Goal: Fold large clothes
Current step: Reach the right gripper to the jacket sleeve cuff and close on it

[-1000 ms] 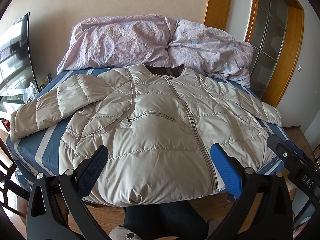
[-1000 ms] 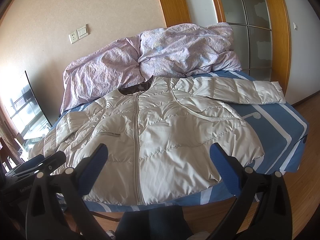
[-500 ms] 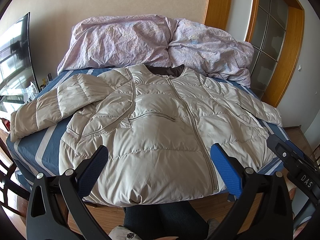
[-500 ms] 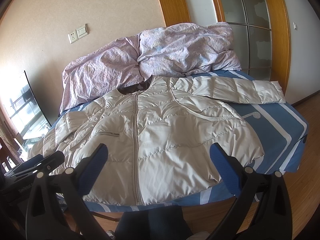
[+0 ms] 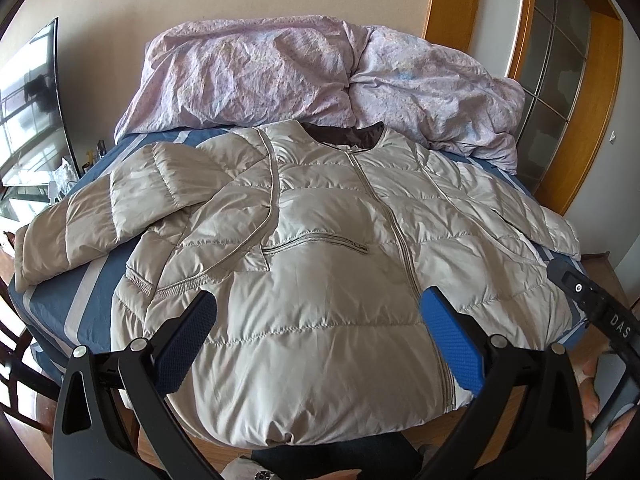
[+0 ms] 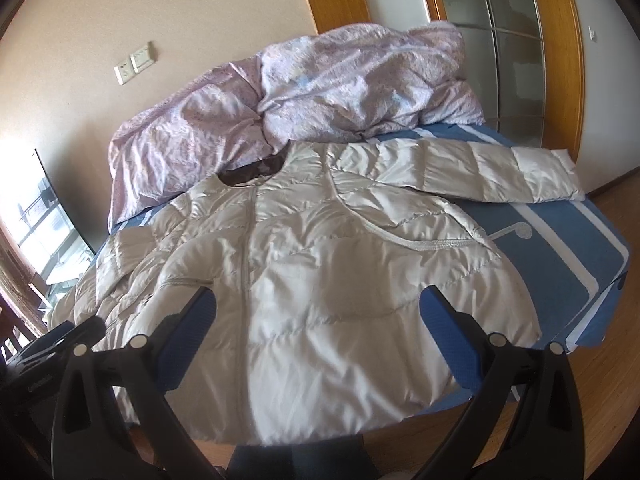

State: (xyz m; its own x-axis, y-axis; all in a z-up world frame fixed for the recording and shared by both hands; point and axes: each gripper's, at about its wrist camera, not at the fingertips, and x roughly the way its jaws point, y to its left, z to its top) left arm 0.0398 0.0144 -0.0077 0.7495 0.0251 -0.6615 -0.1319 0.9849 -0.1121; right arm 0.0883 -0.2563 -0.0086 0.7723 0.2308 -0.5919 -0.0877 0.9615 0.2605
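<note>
A beige quilted jacket (image 5: 320, 280) lies front up and zipped on a bed with a blue striped sheet (image 5: 56, 304), collar toward the crumpled lilac duvet (image 5: 312, 76) heaped at the far end against the wall. The hem overhangs the near edge of the bed, above the wooden floor (image 6: 600, 400).

In the left wrist view, the jacket sleeve (image 5: 100, 216) on that side runs out to the bed's left edge, its cuff at the brink; a strip of bare sheet lies between the sleeve and the jacket body. In the right wrist view, the other sleeve (image 6: 500, 176) stretches straight across toward the far right edge of the mattress, with a broad patch of bare sheet between it and the hem.

The left gripper (image 5: 320, 340) hovers over the lower front of the jacket with its jaws spread wide and nothing between the blue pads (image 5: 452, 340). The right gripper (image 6: 320, 340) likewise stands fully spread and empty above the hem; its body also shows at the right margin of the left wrist view. Whether either touches the fabric cannot be told.

A wood-framed glass door (image 6: 516, 60) stands behind the bed's right side; a dark screen (image 5: 32, 100) leans at the left.
</note>
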